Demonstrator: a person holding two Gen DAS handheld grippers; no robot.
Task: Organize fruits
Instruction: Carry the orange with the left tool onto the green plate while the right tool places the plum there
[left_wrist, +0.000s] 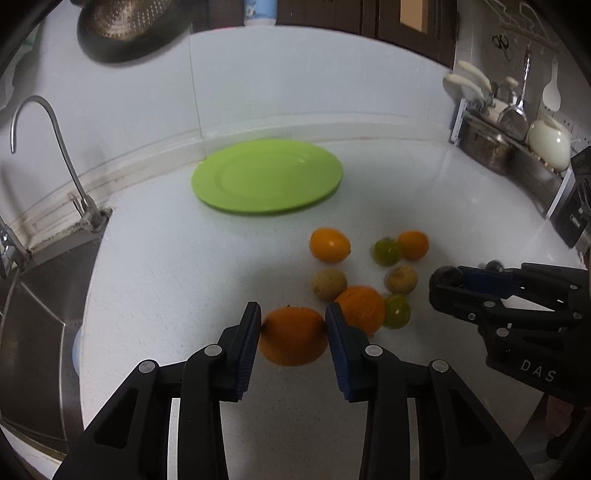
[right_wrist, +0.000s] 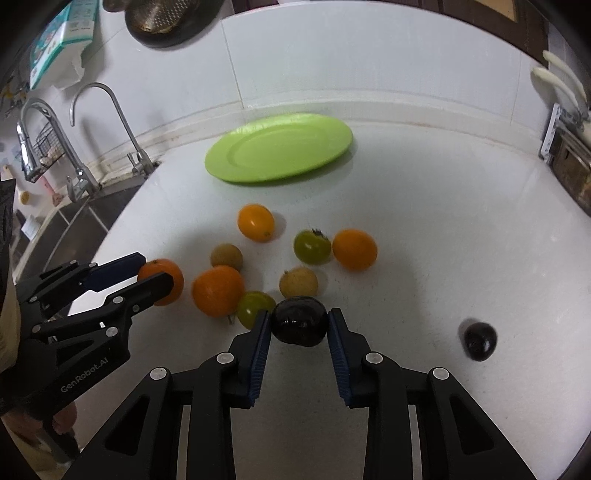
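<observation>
Fruits: oranges, green and tan ones clustered on the white tabletop (left_wrist: 166, 280), near the bare green plate (left_wrist: 266, 176).
Left gripper (left_wrist: 291, 325): fingers clamped on an orange (left_wrist: 293, 341).
Right gripper (right_wrist: 299, 326): fingers clamped on a dark fruit (right_wrist: 299, 326).
Second dark fruit (right_wrist: 479, 340): apart, right.

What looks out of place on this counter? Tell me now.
One dark fruit lies alone at the right, well apart from the cluster of oranges and green fruits. The green plate holds no fruit at all. Nothing looks spilled or damaged.
</observation>
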